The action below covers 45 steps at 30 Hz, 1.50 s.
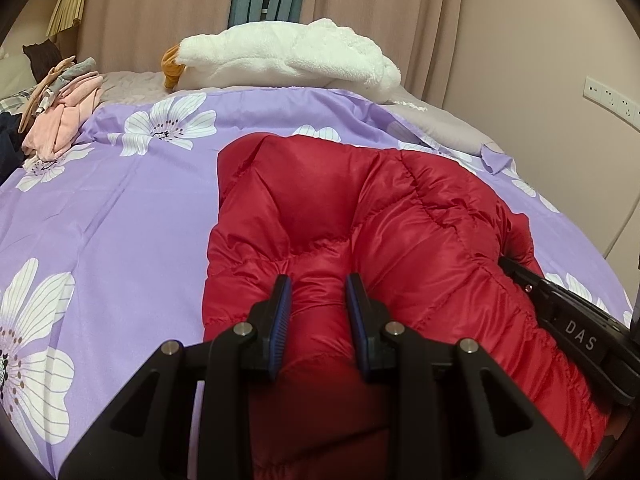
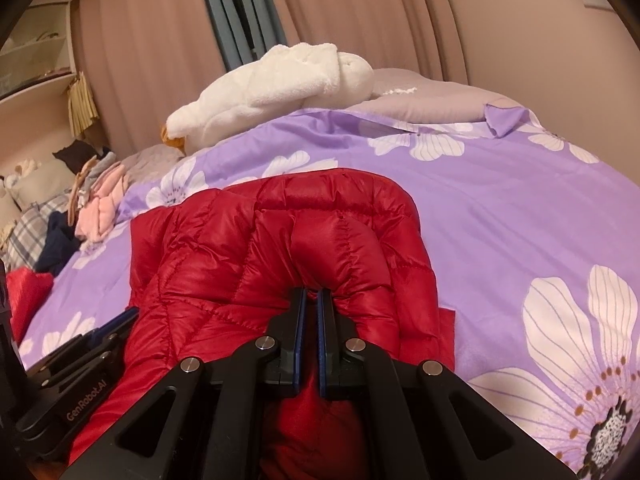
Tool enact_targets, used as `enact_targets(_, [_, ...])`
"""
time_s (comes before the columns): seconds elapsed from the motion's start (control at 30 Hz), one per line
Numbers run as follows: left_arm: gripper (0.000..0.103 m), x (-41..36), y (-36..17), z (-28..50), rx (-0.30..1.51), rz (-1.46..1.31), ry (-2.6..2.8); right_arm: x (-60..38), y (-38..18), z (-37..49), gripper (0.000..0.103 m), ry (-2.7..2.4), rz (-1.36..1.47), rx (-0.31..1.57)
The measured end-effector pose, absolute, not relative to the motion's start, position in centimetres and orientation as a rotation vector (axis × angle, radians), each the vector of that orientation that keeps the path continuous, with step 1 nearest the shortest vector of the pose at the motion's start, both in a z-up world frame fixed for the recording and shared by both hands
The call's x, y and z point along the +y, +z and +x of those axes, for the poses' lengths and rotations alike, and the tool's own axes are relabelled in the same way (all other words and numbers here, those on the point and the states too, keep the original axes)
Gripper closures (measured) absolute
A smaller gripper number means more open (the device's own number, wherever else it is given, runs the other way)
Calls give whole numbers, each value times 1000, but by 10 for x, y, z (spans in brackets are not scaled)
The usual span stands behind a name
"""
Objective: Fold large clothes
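Observation:
A red quilted down jacket lies bunched on a purple floral bedspread; it also shows in the right wrist view. My left gripper is shut on a thick fold of the jacket at its near edge, with puffy fabric filling the gap between the pads. My right gripper is shut on another fold of the jacket, pads nearly together. Each gripper shows in the other's view: the right one at the jacket's right side, the left one at its left.
A white fleece garment lies at the far side of the bed. A pile of pink and grey clothes sits at the far left. A grey quilt lies far right. Curtains hang behind; a wall stands right.

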<state>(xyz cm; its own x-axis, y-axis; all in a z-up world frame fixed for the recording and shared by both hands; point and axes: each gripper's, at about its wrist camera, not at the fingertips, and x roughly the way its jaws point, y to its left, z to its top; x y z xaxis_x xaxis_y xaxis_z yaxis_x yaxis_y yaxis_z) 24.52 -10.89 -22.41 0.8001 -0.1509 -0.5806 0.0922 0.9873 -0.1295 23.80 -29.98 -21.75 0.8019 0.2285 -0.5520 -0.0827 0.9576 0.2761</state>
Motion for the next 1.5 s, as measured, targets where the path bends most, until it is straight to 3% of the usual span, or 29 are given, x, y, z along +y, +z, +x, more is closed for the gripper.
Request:
enact_targets(0.37, [68, -104, -217, 242, 615, -117, -131, -304, -212, 232, 103, 190, 271, 594])
enact_targets(0.47, [45, -96, -208, 240, 624, -137, -106, -310, -208, 229, 103, 211, 309, 592])
enact_targets(0.5, [21, -90, -205, 240, 639, -163, -57, -312, -207, 227, 102, 220, 320, 593])
enact_targets(0.53, [8, -84, -203, 239, 648, -195, -30, -316, -205, 226, 101, 236, 331, 597])
enact_targets(0.67, [8, -56, -200, 235, 689, -382, -81, -323, -199, 222, 100, 255, 363, 610])
enact_targets(0.77, [7, -52, -191, 227, 674, -361, -28, -317, -191, 216, 97, 231, 312, 602])
enact_targets(0.87, [7, -59, -180, 217, 630, -270, -11, -314, -187, 213, 89, 222, 298, 592])
enact_targets(0.9, [7, -60, -178, 214, 621, -254, -14, -315, -185, 212, 81, 230, 312, 590])
enact_targets(0.97, [6, -62, -173, 209, 603, -226, -31, -318, -181, 208, 61, 239, 335, 577])
enact_targets(1.03, [5, -60, -170, 207, 594, -209, -40, -320, -177, 203, 24, 200, 342, 560])
enact_targets(1.1, [4, -61, -167, 205, 584, -187, -29, -324, -176, 200, 3, 97, 321, 565])
enact_targets(1.5, [3, -49, -178, 207, 627, -220, -6, -350, -199, 211, 2, 187, 536, 655])
